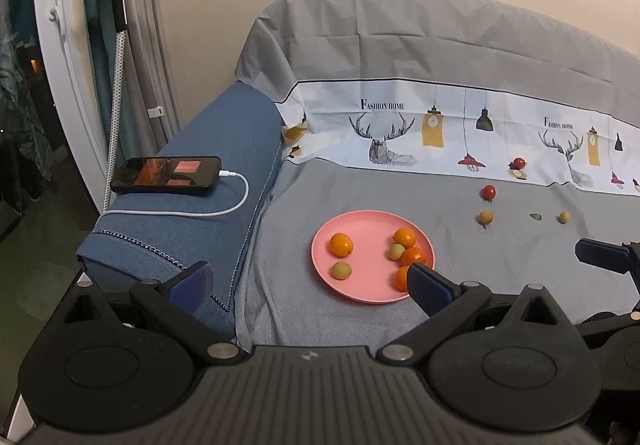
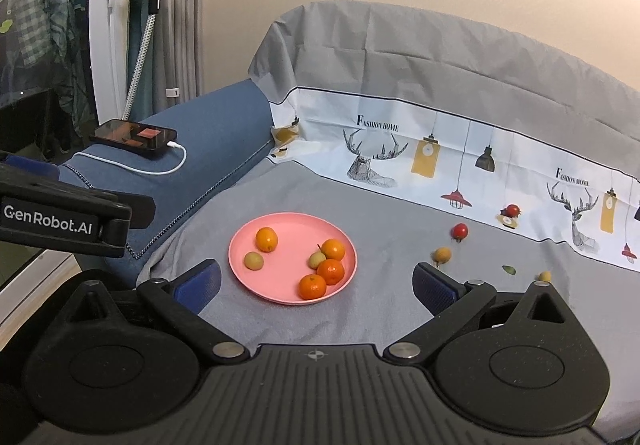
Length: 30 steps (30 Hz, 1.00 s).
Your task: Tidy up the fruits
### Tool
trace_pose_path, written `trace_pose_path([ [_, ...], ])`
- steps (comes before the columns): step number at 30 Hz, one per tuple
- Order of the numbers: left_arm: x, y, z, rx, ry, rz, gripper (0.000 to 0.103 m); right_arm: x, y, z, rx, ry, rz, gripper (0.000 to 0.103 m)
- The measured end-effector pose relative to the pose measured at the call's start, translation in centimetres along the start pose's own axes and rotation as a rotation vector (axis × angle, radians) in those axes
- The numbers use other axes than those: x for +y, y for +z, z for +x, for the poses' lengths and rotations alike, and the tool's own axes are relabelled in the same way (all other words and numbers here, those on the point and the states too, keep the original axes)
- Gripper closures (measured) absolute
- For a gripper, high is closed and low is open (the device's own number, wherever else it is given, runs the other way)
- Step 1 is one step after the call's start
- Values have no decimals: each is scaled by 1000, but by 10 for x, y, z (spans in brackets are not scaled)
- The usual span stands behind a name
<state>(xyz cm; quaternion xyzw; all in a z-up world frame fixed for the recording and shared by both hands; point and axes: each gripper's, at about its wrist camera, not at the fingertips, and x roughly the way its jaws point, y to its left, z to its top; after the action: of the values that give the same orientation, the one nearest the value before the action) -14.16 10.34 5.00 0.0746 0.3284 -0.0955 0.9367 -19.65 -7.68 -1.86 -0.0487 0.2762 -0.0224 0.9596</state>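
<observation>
Grey bedsheet (image 2: 380,309) covers a sofa, with a white printed strip of deer and lamps along the backrest. On the sheet sits a round pink plastic plate (image 2: 280,277) holding four orange tangerines (image 2: 312,286) and two small yellow-green fruits (image 2: 253,260). Beyond the plate, well apart from it, lie two red cherry tomatoes (image 2: 460,231) and two small yellow fruits (image 2: 441,255). A black smartphone (image 1: 166,175) on a white charging cable rests on the blue armrest. Left claw (image 1: 310,281) and right claw (image 2: 316,281) both hover near the plate, fingers spread apart, holding nothing.
</observation>
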Motion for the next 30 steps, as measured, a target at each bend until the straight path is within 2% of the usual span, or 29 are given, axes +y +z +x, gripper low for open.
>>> trace_pose_path([
  [12, 0, -1, 17, 48, -2, 6, 0, -3, -3, 13, 40, 5, 15, 2],
  [30, -6, 0, 25, 64, 2, 25, 0, -9, -5, 23, 61, 4, 30, 2],
])
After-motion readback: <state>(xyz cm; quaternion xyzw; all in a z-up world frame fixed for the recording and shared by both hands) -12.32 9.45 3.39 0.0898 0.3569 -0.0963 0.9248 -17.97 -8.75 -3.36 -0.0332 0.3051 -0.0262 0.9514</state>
